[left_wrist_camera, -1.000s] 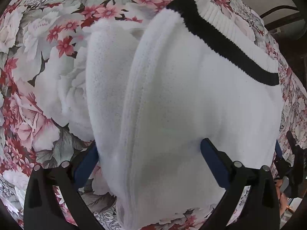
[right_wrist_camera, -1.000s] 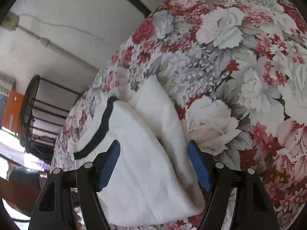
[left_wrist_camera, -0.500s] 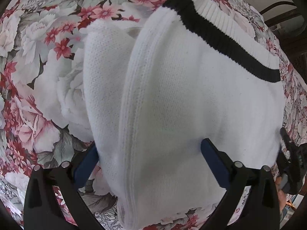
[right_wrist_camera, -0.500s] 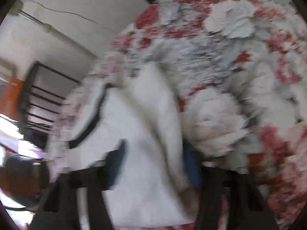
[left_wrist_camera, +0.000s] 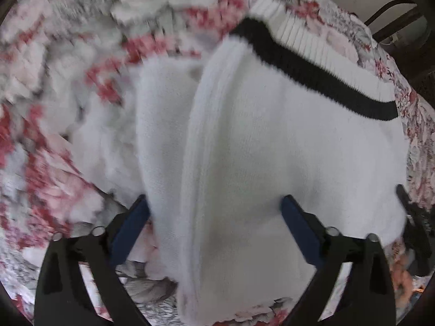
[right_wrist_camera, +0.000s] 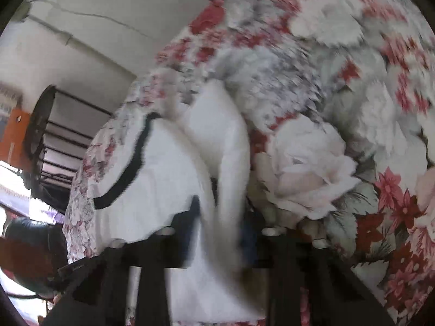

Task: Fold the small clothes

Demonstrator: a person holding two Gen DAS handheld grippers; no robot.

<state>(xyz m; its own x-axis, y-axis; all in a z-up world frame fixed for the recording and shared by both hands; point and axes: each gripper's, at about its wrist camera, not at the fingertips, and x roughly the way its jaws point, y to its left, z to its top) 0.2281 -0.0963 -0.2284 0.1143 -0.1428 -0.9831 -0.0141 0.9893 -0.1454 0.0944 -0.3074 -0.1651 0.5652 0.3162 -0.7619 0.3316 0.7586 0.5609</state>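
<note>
A white knitted garment (left_wrist_camera: 272, 149) with a black stripe (left_wrist_camera: 312, 73) and a ribbed white band along its far edge lies folded on a cloth printed with red and grey flowers (left_wrist_camera: 54, 95). Seen from the left wrist camera, the garment fills most of the view; a thick fold edge runs from the stripe toward the camera, with a second, lower layer showing to its left. The left gripper (left_wrist_camera: 214, 217) is spread wide, its blue pads on either side of the fold, the left pad just beside the lower layer and the right pad resting over the upper layer; it grips nothing. The printed cloth is bare to the left and beyond the garment, though blurred. At the right edge of that view, part of a dark tool pokes in beside the garment's corner. From the right wrist camera, blurred by motion, the right gripper (right_wrist_camera: 220, 233) has its fingers drawn close together around the garment's near fold edge and appears to pinch it. To the right of the garment the flowered cloth lies open and flat. To the left, past the cloth's edge, stand a pale wall (right_wrist_camera: 95, 40) and a dark metal rack (right_wrist_camera: 46, 141).
</note>
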